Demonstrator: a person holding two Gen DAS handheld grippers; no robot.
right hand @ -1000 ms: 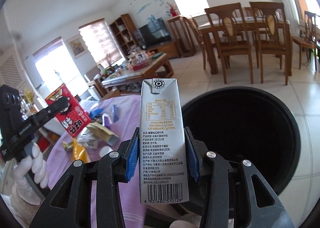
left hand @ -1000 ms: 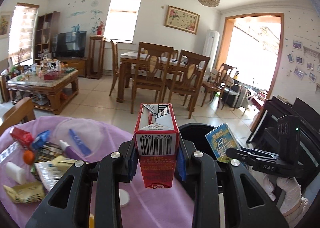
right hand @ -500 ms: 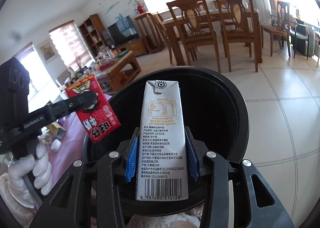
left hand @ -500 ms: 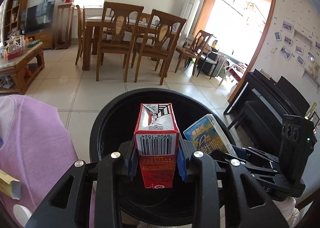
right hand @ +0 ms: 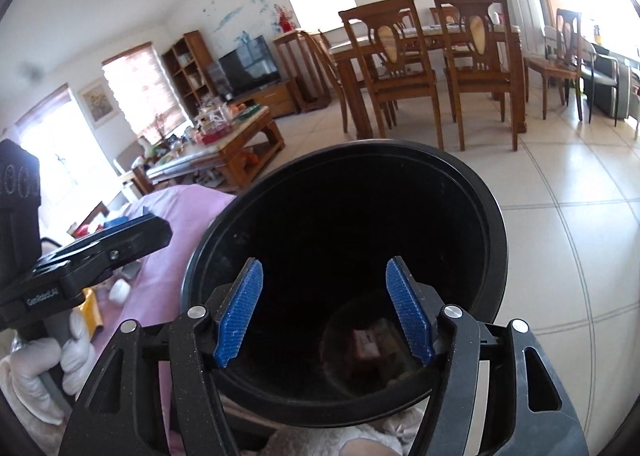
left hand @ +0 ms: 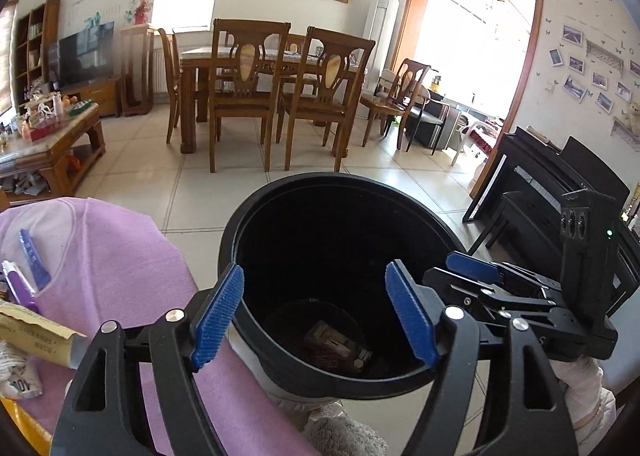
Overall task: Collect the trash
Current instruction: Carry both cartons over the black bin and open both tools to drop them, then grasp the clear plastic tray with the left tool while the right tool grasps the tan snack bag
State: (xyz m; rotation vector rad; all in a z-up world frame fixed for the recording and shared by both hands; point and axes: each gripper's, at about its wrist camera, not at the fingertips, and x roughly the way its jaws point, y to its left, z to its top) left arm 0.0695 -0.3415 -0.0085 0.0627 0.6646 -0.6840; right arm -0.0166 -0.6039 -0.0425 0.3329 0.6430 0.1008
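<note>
Hovering over the bin, both sets of fingers are spread and empty; remaining trash is left of the left gripper, the nearer one.

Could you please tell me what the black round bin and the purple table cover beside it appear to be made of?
The black round bin looks like moulded plastic with a semi-matte finish: a smooth wall, a rolled rim and soft highlights. The purple table cover looks like a soft, matte, felt-like fabric: no shine, and it drapes over the edge. The exact fibre cannot be told.
</note>
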